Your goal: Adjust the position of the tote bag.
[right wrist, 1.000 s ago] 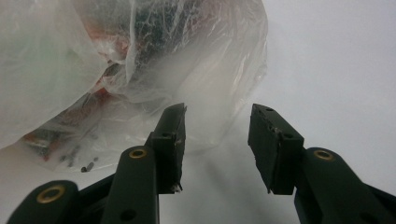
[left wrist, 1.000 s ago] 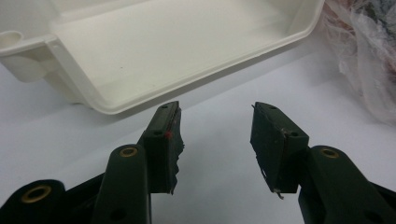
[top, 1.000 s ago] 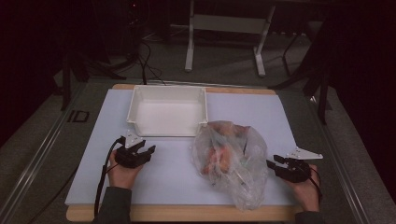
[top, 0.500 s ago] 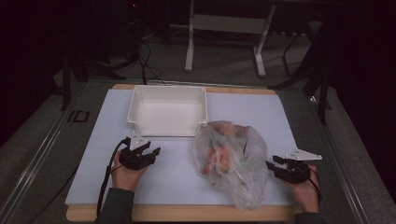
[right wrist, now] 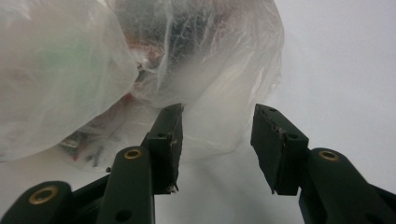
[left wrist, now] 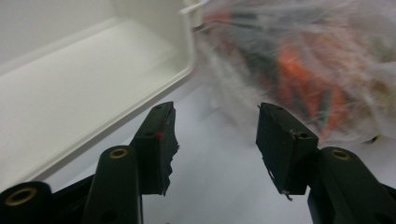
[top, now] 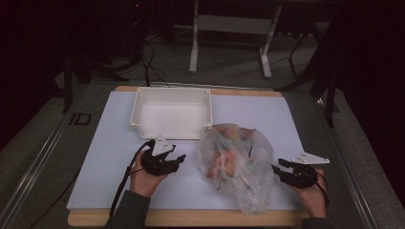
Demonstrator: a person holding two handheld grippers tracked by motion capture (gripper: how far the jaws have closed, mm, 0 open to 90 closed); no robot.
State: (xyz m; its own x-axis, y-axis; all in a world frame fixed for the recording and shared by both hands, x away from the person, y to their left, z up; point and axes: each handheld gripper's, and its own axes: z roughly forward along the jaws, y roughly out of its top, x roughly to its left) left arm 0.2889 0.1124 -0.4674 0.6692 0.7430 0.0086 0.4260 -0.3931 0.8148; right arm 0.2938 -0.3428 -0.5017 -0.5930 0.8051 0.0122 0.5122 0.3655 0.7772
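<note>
A clear plastic bag [top: 236, 160] with orange and dark items inside lies on the white sheet, right of centre. My left gripper [top: 179, 159] is to the bag's left, open, nothing between its jaws; in the left gripper view the bag [left wrist: 303, 60] is just ahead and blurred. My right gripper [top: 277, 168] is at the bag's right edge, open and pointing at it. In the right gripper view the bag [right wrist: 154, 60] sits close in front of the open jaws, apart from them. A white empty bin [top: 143, 123] stands behind the left gripper.
The white sheet [top: 110, 157] covers a wooden board [top: 191, 218] on a grey table. The bin's corner [left wrist: 189, 56] is close on the left of the left gripper. Stands and cables are on the dark floor beyond.
My left gripper has moved right and a little toward the bag over the last second. The right gripper has barely shifted. The bag has not moved.
</note>
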